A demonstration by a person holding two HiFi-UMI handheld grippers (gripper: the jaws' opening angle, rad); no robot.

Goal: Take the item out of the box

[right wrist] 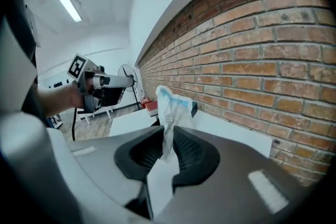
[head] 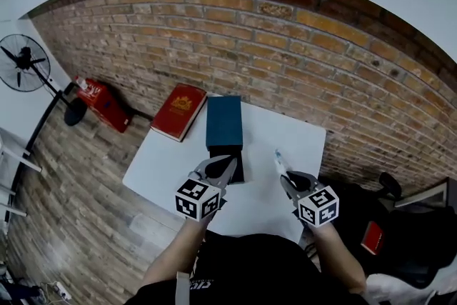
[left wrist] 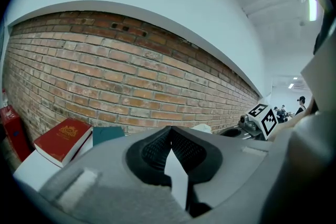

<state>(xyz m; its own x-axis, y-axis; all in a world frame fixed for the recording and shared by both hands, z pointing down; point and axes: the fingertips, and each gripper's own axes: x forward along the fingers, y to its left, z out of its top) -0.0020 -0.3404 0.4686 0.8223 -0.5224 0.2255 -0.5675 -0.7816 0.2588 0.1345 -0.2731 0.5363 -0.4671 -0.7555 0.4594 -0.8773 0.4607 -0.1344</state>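
Note:
On the white table (head: 168, 164) lies a teal box lid (head: 224, 122), and the black box base (head: 237, 171) sits just in front of it. My left gripper (head: 226, 168) hovers at the base's near left corner. In the left gripper view its jaws (left wrist: 170, 140) are shut with nothing between them. My right gripper (head: 286, 180) is to the right of the box, shut on a crumpled white and blue plastic packet (head: 279, 159). The packet (right wrist: 171, 105) sticks up out of the right gripper (right wrist: 169, 136).
A red book (head: 178, 111) lies at the table's far left corner, beside the lid. On the floor to the left stand a red box (head: 105, 103) and a fan (head: 23, 64). A brick wall (head: 300, 61) runs behind the table. Dark bags (head: 371, 225) sit at the right.

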